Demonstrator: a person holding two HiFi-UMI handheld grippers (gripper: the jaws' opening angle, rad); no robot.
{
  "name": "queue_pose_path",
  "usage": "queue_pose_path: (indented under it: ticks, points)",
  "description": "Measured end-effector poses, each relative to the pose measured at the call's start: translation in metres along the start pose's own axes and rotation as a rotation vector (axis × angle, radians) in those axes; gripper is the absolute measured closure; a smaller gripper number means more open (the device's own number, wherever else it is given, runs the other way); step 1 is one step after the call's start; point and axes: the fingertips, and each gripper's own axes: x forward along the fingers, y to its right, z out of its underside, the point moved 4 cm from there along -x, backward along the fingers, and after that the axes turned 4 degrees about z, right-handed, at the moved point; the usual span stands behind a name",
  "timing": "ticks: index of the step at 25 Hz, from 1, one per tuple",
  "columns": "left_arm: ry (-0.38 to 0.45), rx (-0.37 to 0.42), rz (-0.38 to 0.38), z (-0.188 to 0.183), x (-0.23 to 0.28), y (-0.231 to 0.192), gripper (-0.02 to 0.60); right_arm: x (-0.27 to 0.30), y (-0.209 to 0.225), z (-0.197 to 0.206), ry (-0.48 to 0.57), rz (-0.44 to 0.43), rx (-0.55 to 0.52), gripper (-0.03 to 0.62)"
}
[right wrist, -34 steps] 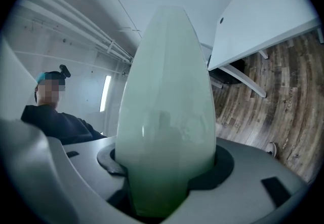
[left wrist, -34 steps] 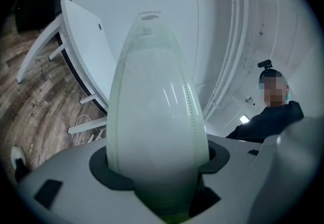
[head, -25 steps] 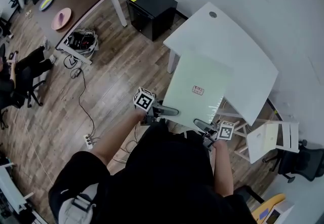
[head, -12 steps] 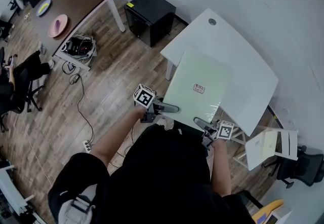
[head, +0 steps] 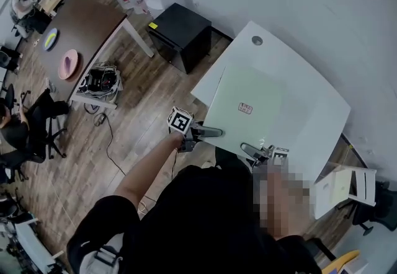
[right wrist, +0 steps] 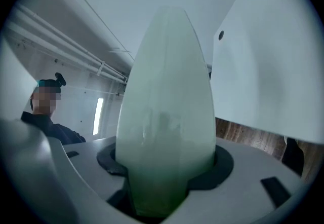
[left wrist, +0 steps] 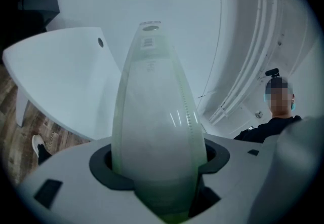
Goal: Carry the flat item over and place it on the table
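In the head view the pale green flat item [head: 248, 102] lies over the white table [head: 322, 111], its far corner toward 12 o'clock and its near edge overhanging the table's rim at 6 o'clock. The main risk, as I judge it, is a release with too much of the flat item off the rim, so that it tips and slides to the floor. A second risk is the far corner catching the tabletop and twisting out of one grip. Whether it already rests on the surface or hangs just above it, this view probably cannot settle. The left gripper [head: 209, 132] clamps the near edge at about 7 o'clock of the flat item and the right gripper [head: 251, 150] at about 5 o'clock, both pointing toward the table. The left forearm [head: 149, 170] reaches out long from 7 o'clock, while the right hand is under a mosaic patch. In the left gripper view the jaws are closed on the flat item, which runs from them up to 12 o'clock, with the table at 9 o'clock; lowering the two hands unevenly could bend so thin a panel. In the right gripper view the jaws likewise pinch its edge, and the table spreads out at 2 o'clock.
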Motion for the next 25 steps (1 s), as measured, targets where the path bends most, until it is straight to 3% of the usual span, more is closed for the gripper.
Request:
queue_pose_path:
  ticks: [10,16,18,21,25]
  points:
    - [0.013,0.017,-0.027,-0.153,0.024,-0.058,0.265,0.027,0.048,-0.142,0.058,0.006,0.012,0.287]
    - [-0.008,0.004,-0.069,-0.224,0.024,-0.112,0.265,0.052,0.089,-0.208,0.081,0.015,0.009,0.289]
    - [-0.007,-0.041,-0.073,-0.241,0.025,-0.131,0.265,0.061,0.103,-0.224,0.095,0.021,0.017,0.288]
    - [0.017,-0.198,-0.094,-0.251,0.029,-0.153,0.265,0.063,0.125,-0.238,0.118,0.042,0.039,0.289]
    - [0.015,-0.175,-0.069,-0.274,0.034,-0.169,0.265,0.068,0.139,-0.254,0.141,0.049,0.056,0.289]
